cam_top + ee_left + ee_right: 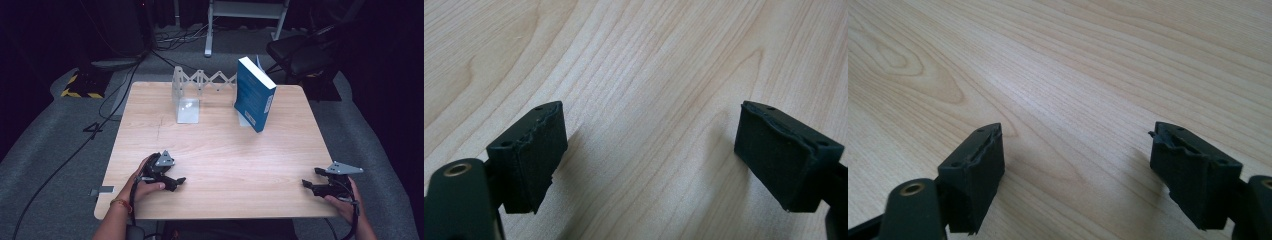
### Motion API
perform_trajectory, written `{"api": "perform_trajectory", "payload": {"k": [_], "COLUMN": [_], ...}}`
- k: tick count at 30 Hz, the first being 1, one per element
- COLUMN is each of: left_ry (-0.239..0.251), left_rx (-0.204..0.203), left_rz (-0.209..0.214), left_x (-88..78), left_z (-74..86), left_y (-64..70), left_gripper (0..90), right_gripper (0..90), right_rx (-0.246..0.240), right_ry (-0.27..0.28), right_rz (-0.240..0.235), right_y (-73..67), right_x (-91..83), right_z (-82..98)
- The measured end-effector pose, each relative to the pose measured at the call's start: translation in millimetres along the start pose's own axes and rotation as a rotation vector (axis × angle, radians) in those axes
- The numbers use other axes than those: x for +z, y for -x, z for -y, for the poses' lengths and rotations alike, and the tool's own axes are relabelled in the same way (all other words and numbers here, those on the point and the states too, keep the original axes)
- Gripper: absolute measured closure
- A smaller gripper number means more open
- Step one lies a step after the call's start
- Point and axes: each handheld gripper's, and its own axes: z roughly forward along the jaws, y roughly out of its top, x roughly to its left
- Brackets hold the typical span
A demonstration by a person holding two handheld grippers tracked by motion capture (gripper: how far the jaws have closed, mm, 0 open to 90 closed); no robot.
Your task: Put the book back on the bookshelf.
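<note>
High view: both tongs, left (176,182) and right (306,185), gape wide with nothing gripped, matte black pads over pale grained wood surface (225,155); glossy teal book (254,94) stands upright, well beyond them.

Wooden table (220,150), blue book (254,94) standing upright against white expanding bookend rack (192,92) at the far side, left gripper (172,181) and right gripper (311,186) resting near the front edge, well apart, nothing between their jaws

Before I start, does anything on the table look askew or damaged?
The teal hardcover book stands tilted, leaning against the far end of the white expanding metal bookend rack. Otherwise nothing looks spilled or damaged.
</note>
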Motion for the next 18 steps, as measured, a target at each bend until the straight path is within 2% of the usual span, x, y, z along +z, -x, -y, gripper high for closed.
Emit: {"api": "perform_trajectory", "payload": {"k": [13,18], "left_ry": [-0.001,-0.001], "left_rx": [-0.005,-0.007], "left_rz": [-0.007,-0.01], "left_x": [0.5,0.7], "left_z": [-0.6,-0.9], "left_y": [-0.3,-0.6], "left_gripper": [13.7,13.7], "right_gripper": [22.2,22.1], "right_rx": [-0.022,-0.017], "right_ry": [0.009,0.004], "right_rz": [0.016,0.003], "right_y": [-2.7,-1.6], "right_x": [-0.8,-0.2], "right_z": [0.4,0.0]}}
